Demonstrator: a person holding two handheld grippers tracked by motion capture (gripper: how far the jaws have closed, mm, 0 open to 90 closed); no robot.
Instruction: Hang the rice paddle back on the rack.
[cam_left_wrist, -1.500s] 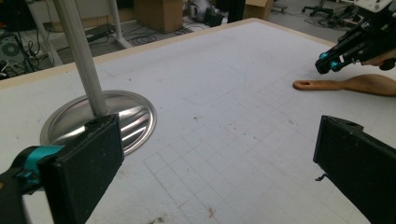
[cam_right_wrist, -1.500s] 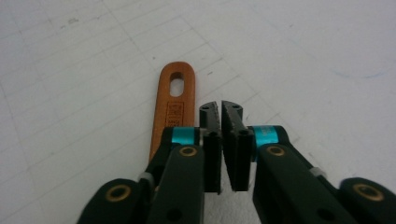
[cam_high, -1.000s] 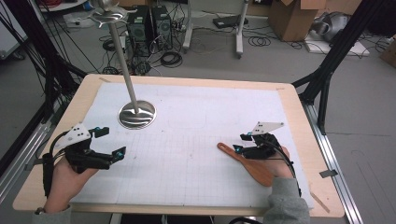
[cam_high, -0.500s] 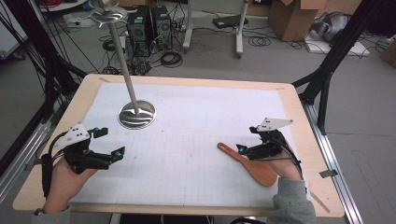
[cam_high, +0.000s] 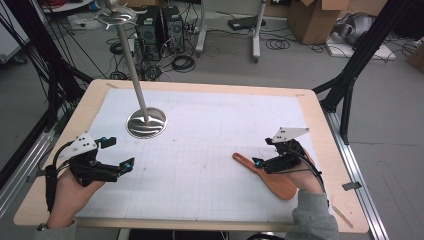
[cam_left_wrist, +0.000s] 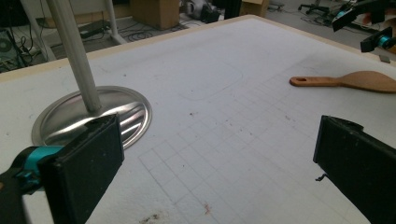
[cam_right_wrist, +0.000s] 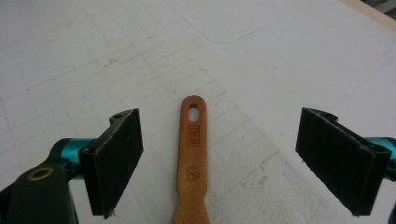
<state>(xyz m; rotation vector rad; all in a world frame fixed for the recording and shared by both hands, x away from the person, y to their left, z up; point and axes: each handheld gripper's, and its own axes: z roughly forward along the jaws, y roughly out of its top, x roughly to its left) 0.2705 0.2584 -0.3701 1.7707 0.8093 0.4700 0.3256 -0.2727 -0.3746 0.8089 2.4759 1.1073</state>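
Since a moment ago we have brought our right gripper (cam_high: 264, 161) forward along the wooden spatula (cam_high: 267, 176), so that its jaws now sit over the handle rather than back over the blade; our left gripper (cam_high: 120, 155) has barely shifted. In the right gripper view the spatula (cam_right_wrist: 192, 154) lies flat on the white gridded mat (cam_right_wrist: 261, 70), its long axis running straight away from us between the two black jaws, the hanging-hole end farthest off and the blade passing out under the bottom edge. The right gripper (cam_right_wrist: 219, 158) stands wide open, a clear gap on either side of the handle, touching nothing. From the high view the spatula lies slantwise on the right part of the mat (cam_high: 220, 125), handle end pointing up and toward the middle, blade near our right hand (cam_high: 302, 180). Whether the jaws are low enough to close on the handle we cannot quite tell from above. Our left gripper (cam_left_wrist: 219, 163) is likewise spread wide and empty, well apart from the spatula (cam_left_wrist: 350, 80) and nearer the round steel base (cam_high: 146, 122) of the upright pole (cam_high: 132, 70). We judge the right hand far the nearer, already lined up along the handle.
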